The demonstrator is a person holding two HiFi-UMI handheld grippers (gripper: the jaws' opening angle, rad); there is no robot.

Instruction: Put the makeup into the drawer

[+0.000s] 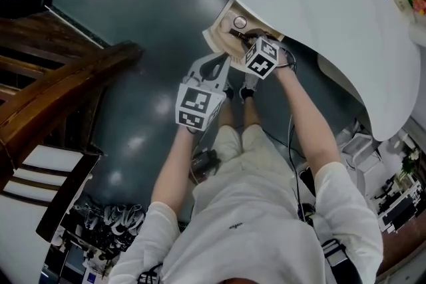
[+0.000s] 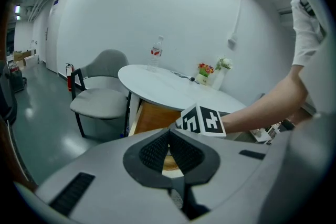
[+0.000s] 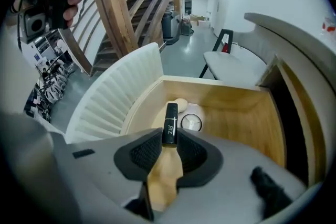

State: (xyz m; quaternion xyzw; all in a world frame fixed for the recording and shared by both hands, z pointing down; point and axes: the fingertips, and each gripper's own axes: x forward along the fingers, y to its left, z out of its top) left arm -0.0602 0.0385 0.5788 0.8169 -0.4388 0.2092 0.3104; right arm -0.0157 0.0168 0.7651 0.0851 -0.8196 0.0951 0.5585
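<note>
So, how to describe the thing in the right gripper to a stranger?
A wooden drawer stands open under the white round table. Over it the right gripper pinches a slim black tube, unlike the round case lying in the drawer.

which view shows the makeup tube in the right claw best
Right gripper view: the makeup tube is clamped in the right claw, black cap and beige body clear above the drawer. Head view: the claw's cube hides it. Left gripper view: not visible.

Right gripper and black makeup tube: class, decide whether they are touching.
Touching. The right gripper view shows the black makeup tube pinched between the jaws of the right gripper, over the open drawer.
</note>
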